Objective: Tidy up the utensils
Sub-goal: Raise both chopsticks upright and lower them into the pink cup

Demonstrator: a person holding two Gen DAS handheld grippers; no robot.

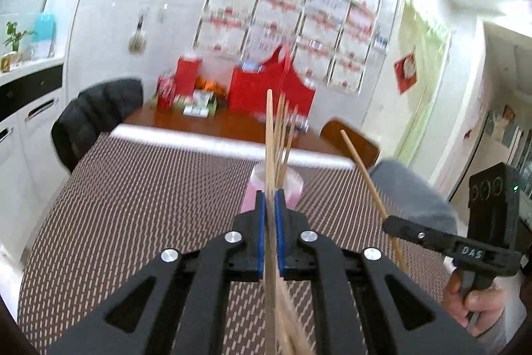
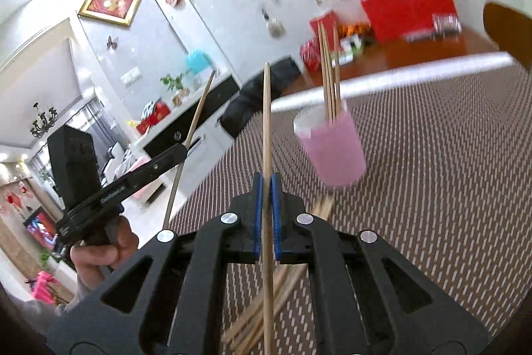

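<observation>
My left gripper (image 1: 270, 196) is shut on one wooden chopstick (image 1: 268, 128) that stands up between the blue pads. Just behind it is a pink cup (image 1: 294, 188) holding several chopsticks (image 1: 282, 122). At the right, my right gripper (image 1: 387, 224) is raised and shut on another chopstick (image 1: 364, 170). In the right wrist view, the right gripper (image 2: 266, 180) clamps its chopstick (image 2: 266, 108), and the pink cup (image 2: 332, 152) with its chopsticks (image 2: 329, 75) stands ahead to the right. The left gripper (image 2: 182, 148) is at the left with its chopstick (image 2: 196, 118). Several loose chopsticks (image 2: 286, 285) lie on the mat below.
A brown woven mat (image 1: 139, 205) covers the near part of a wooden table (image 1: 212, 122). Red bags and boxes (image 1: 262, 88) crowd the table's far end. A black jacket (image 1: 93, 118) hangs on a chair at the left, and a wooden chair back (image 1: 359, 145) stands at the right.
</observation>
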